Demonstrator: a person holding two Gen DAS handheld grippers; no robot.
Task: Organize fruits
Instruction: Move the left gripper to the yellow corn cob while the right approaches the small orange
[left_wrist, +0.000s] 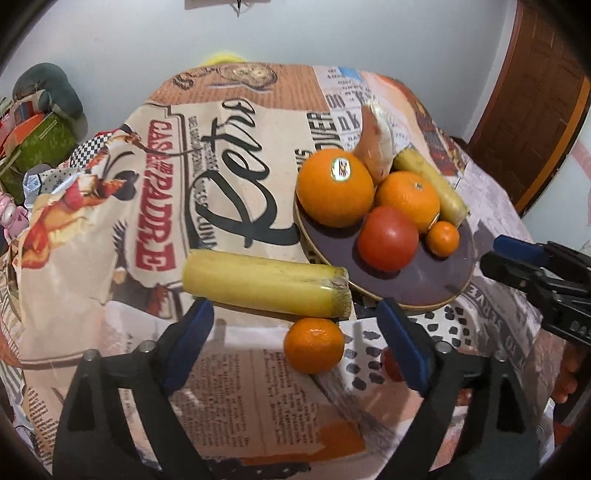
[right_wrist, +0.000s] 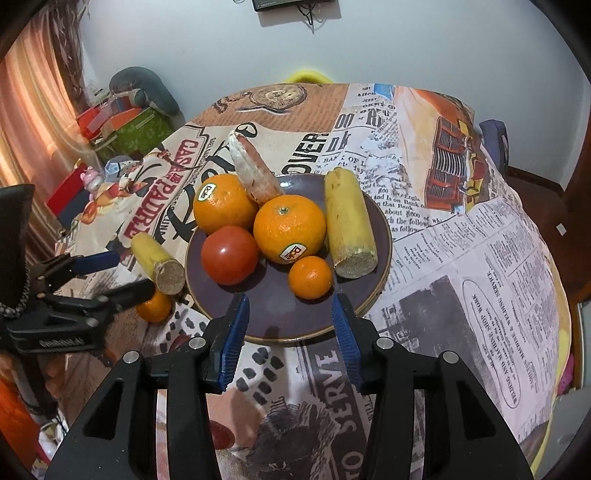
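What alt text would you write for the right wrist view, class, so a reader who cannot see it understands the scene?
The open right gripper hovers at the near rim of a dark plate holding two large oranges, a tomato, a small mandarin, a yellow banana piece and a reddish banana piece. Left of the plate, the left gripper reaches toward another banana piece and mandarin on the newspaper-print tablecloth.

A glossy dark plate (right_wrist: 380, 236) sits on the table's matt printed cloth (right_wrist: 461, 266); the tomato (right_wrist: 229, 254) shines smooth, the oranges (right_wrist: 290, 229) look dimpled, the tool's blue pads (right_wrist: 232, 341) ribbed.
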